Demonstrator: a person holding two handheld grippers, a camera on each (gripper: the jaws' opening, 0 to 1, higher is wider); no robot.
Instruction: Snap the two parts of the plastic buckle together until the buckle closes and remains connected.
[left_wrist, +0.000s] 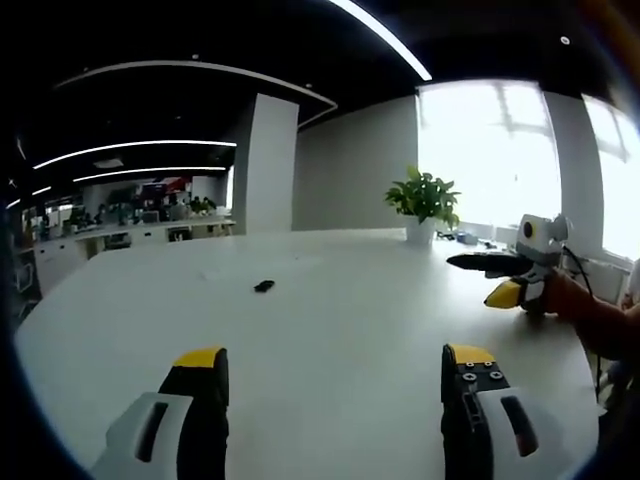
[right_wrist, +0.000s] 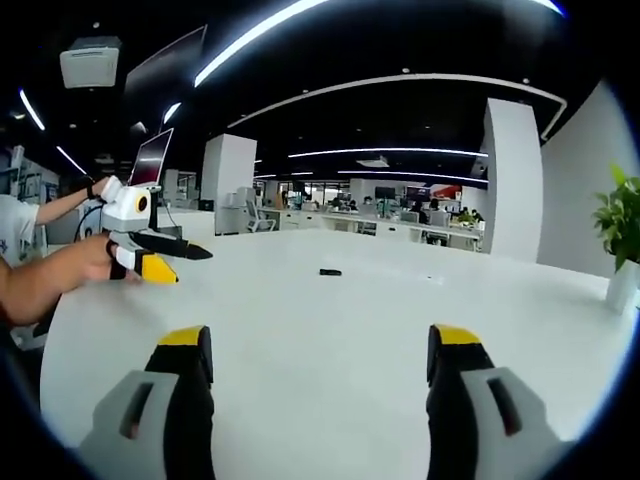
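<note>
A white surface (left_wrist: 330, 330) carries a small black buckle (left_wrist: 264, 286) mid-table; a plant (left_wrist: 424, 200) is seen at its far edge. Both the left claw (left_wrist: 335, 365) and the right claw (right_wrist: 320, 345) are held wide, empty.

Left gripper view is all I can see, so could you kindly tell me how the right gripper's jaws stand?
Observer: In the right gripper view, the right gripper has its jaws wide apart with nothing between them, over the white table.
Operator: Thank you. Where does the buckle sit from there?
Observer: The small dark buckle lies on the table ahead, roughly centred between those jaws. It is too small to tell whether its parts are joined.
Operator: Is anything behind my left gripper?
Observer: A screen stands behind the left gripper, near the table's edge.
</note>
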